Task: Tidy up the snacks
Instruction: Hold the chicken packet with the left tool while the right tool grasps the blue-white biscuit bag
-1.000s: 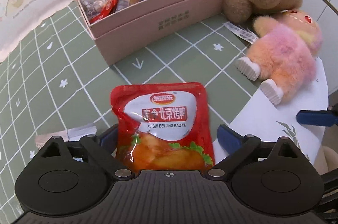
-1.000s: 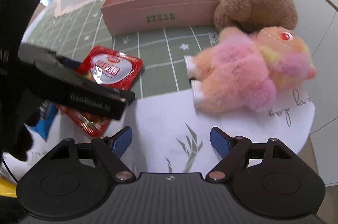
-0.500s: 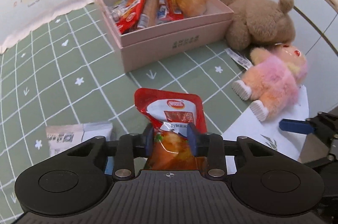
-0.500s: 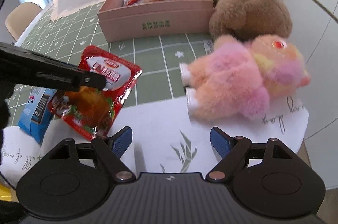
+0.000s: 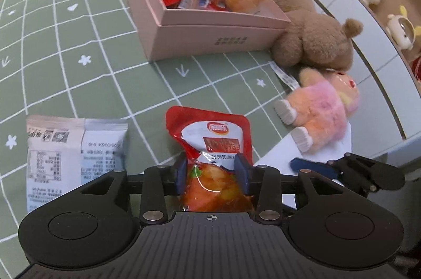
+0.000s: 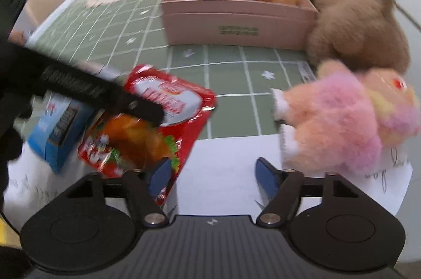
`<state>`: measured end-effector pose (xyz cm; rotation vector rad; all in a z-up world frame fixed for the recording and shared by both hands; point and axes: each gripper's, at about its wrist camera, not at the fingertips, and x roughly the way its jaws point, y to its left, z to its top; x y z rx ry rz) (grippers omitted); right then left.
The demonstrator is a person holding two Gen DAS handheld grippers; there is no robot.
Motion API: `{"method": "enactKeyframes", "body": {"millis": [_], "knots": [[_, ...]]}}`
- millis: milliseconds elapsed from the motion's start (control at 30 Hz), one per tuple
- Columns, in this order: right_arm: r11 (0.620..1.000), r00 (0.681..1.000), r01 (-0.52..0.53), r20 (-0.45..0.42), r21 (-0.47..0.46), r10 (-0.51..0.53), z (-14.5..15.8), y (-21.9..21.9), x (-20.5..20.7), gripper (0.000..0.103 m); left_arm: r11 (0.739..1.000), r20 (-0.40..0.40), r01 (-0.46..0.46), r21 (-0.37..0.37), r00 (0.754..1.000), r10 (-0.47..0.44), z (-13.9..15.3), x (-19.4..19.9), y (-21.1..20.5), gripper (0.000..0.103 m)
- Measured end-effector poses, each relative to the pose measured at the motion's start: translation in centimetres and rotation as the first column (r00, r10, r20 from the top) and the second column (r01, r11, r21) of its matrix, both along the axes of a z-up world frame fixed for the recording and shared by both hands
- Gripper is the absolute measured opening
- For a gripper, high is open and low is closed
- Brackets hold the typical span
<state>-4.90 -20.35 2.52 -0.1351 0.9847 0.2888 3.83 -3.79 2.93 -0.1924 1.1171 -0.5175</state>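
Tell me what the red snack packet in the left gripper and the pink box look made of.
Red snack packet: glossy plastic film, it seems; it shows glare, creases and crumples between the left gripper pads. Pink box: matte cardboard by its look, with stiff straight walls, sharp folded edges, no shine and a small printed mark on the front.

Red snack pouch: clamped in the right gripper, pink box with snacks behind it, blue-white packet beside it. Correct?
Wrong gripper. The left wrist view shows the left gripper clamped on the red snack pouch; the right gripper is open and holds nothing. The pink box and the blue-white packet are as stated.
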Motion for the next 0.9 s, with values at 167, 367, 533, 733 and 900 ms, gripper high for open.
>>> {"method": "enactKeyframes", "body": {"millis": [167, 367, 533, 733, 900], "knots": [[1.0, 1.0, -0.023, 0.006, 0.016, 0.023, 0.1, -0.2, -0.7, 0.059, 0.997, -0.04, 0.067, -0.04, 0.997, -0.069, 0.0, 0.0, -1.0, 0.042], [0.997, 0.999, -0.031, 0.011, 0.068, 0.03, 0.1, -1.6, -1.1, 0.058, 0.994, -0.085, 0.101, -0.04, 0.991, -0.104, -0.1, 0.0, -1.5, 0.035], [0.996, 1.0, -0.004, 0.021, 0.085, 0.002, 0.1, -2.7, -1.3, 0.058, 0.994, -0.147, 0.036, -0.099, 0.988, -0.05, -0.9, 0.1, -1.2, 0.034], [0.997, 0.999, 0.004, 0.032, 0.081, -0.007, 0.0, -2.9, -1.5, 0.058, 0.999, -0.095, 0.025, -0.031, 0.995, -0.028, -0.3, -0.8, -2.5, 0.035], [0.996, 1.0, 0.023, 0.011, 0.087, -0.024, 0.1, -3.0, -1.3, 0.06, 0.998, -0.047, 0.005, -0.06, 0.999, -0.008, 0.4, -1.9, -1.7, 0.028]]}}
